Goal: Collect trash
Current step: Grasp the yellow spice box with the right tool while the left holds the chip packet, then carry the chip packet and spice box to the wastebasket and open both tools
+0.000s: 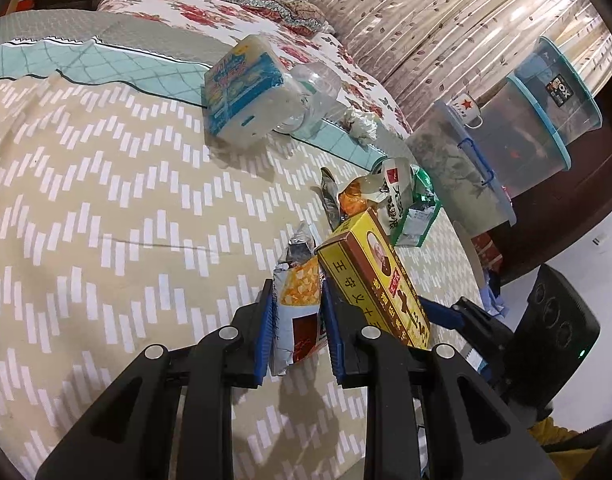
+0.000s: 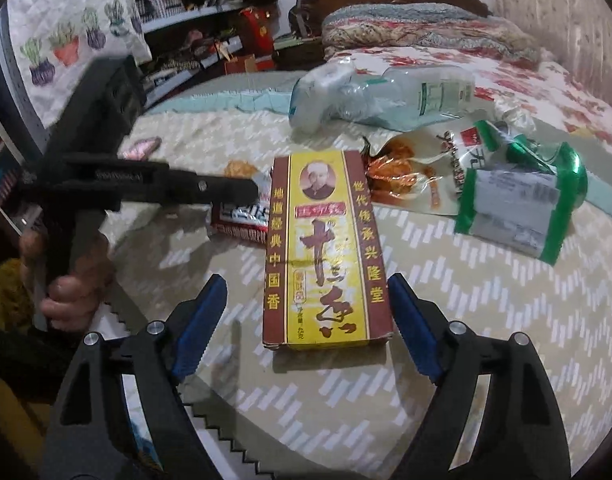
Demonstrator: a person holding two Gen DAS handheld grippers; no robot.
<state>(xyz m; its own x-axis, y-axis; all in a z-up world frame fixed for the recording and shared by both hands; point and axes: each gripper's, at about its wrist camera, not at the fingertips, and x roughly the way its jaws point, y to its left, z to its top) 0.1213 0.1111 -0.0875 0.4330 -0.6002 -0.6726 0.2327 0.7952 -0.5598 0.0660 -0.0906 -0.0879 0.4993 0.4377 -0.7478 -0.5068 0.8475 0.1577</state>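
In the left wrist view, a crumpled snack wrapper [image 1: 297, 312] is pinched between the nearly closed fingers of the left gripper [image 1: 297, 320] at lower centre, over the bed [image 1: 105, 200]. In the right wrist view, the right gripper [image 2: 306, 320] is held with its fingers spread wide and empty; the yellow spice box [image 2: 324, 248] lies flat on the bed between and just beyond them, untouched. More wrappers [image 2: 506, 196] and a plastic bottle [image 2: 386, 96] are seen at upper right. The box pickup appears to be in hand; next, the fingers would need lowering around its long sides, then closing.
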